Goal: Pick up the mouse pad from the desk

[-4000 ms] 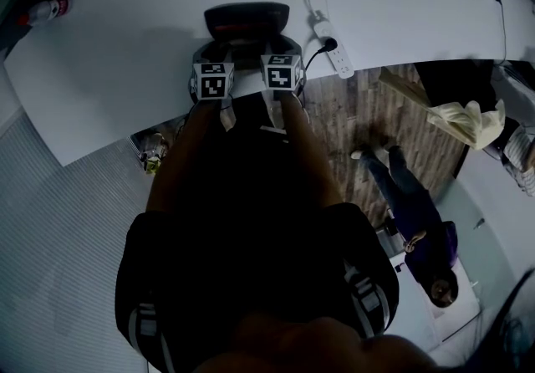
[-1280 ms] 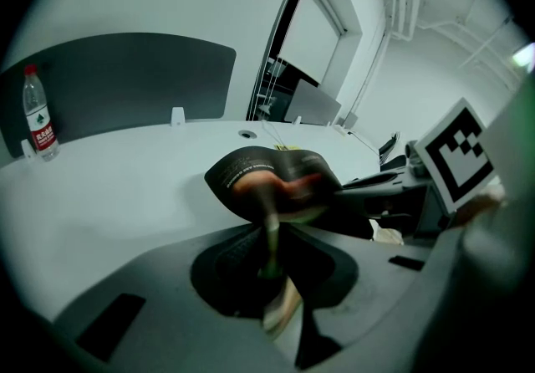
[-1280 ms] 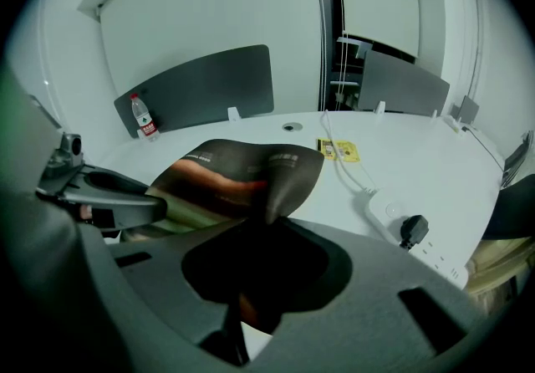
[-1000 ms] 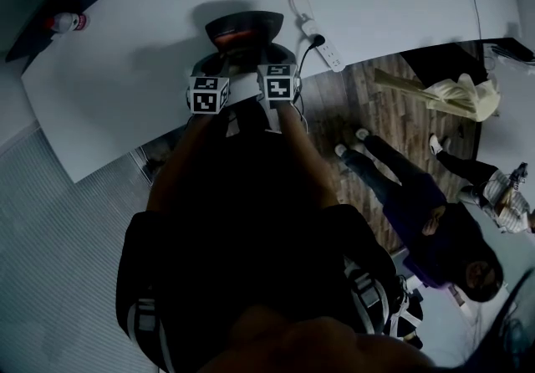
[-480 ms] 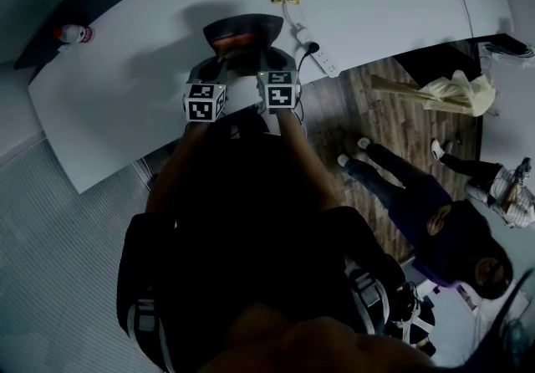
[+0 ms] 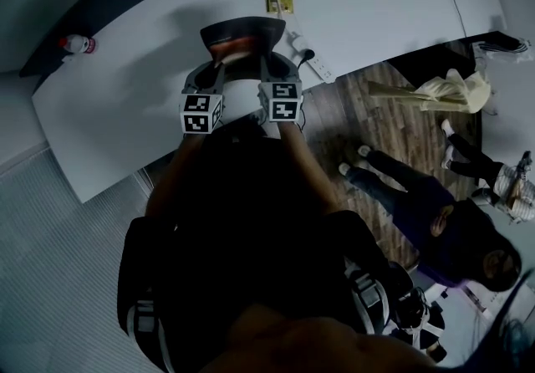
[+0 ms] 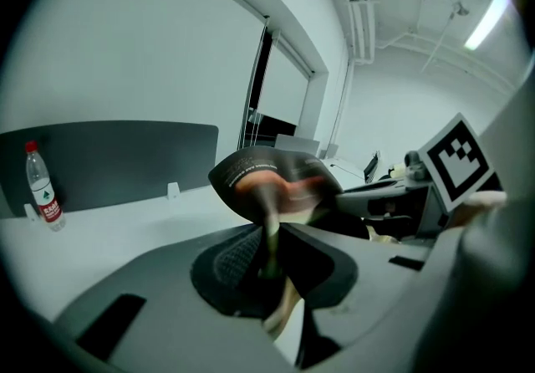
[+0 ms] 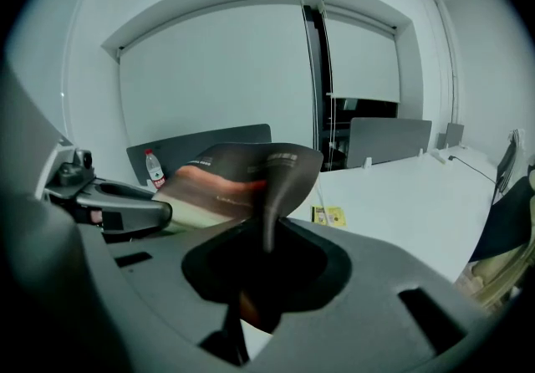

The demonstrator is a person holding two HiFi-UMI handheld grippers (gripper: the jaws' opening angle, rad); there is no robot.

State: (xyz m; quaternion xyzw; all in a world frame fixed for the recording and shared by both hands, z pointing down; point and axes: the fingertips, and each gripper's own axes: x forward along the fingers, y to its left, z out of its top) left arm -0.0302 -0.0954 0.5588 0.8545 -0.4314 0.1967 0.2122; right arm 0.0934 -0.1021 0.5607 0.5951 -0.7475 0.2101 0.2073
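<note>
The mouse pad, dark with an orange-red print, hangs above the white desk, bowed between my two grippers. My left gripper is shut on its near left edge and my right gripper on its near right edge. In the left gripper view the mouse pad curls up out of the left gripper, whose jaws pinch its edge. In the right gripper view the mouse pad rises from the right gripper, pinched the same way. The other gripper shows at each view's side.
A water bottle stands at the desk's far left by a dark partition. A power strip and a yellow card lie on the desk to the right of the pad. A person stands on the wooden floor at right.
Both grippers have risen together with the mouse pad pinched in them. The pad now hangs higher above the desk and curls more.
</note>
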